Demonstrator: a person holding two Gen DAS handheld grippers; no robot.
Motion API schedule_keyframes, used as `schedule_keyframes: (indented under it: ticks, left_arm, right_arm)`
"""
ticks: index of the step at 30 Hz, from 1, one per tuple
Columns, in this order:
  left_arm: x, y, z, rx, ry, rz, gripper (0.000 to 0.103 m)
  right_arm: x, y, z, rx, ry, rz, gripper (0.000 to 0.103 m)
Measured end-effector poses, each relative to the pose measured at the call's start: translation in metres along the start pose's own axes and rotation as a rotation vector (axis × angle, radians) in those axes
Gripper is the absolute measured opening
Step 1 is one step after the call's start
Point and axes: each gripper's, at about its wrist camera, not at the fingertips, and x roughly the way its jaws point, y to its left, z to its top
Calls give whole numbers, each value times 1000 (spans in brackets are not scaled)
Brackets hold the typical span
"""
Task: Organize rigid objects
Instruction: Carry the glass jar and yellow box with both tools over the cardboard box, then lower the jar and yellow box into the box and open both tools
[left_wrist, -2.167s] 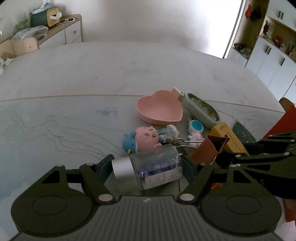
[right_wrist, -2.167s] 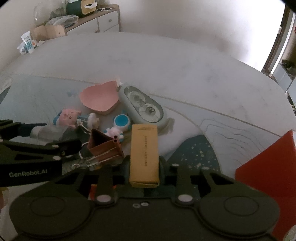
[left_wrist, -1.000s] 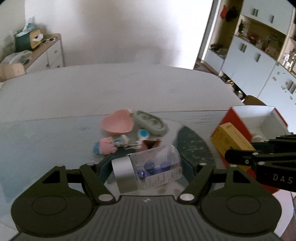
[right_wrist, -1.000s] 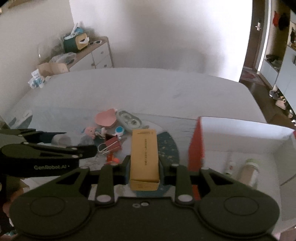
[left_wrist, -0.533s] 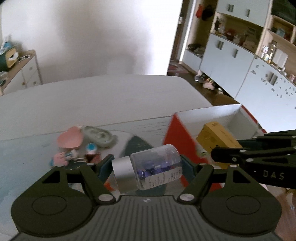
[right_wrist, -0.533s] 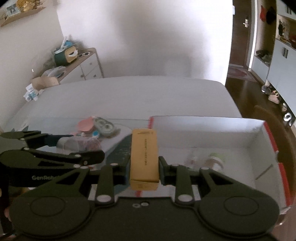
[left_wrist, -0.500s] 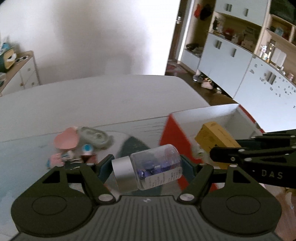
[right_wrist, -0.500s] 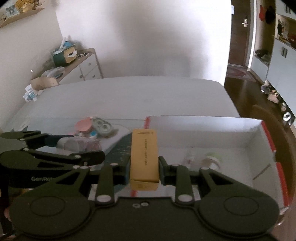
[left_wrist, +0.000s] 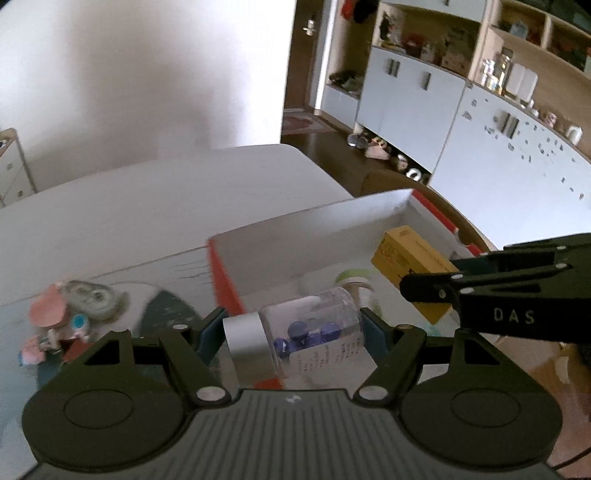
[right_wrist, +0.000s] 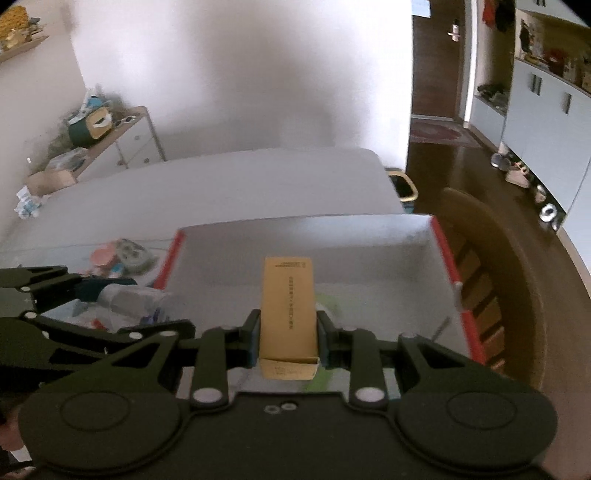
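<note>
Together, both grippers hovered over a red-edged box. Left gripper fingers clamped a clear jar of blue beads sideways; right gripper fingers pinched a yellow carton lengthwise above the box's interior.

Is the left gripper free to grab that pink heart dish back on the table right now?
Probably not. The left gripper is already clamped on the clear jar over the red box, so its jaws are full; the pink dish sits off to its left.
</note>
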Motion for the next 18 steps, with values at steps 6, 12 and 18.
schedule_keyframes:
  ticks: [6, 12, 18]
  left_arm:
    - [29, -33, 7, 47, 55, -17, 76]
    - [63, -58, 6, 70, 155, -29, 76]
    - [85, -67, 2, 88, 225, -1, 76]
  right_arm:
    - [18, -32, -5, 11, 32, -45, 29]
    - [45, -49, -6, 9, 82, -61, 29]
    - [66, -47, -6, -44, 116, -65, 29]
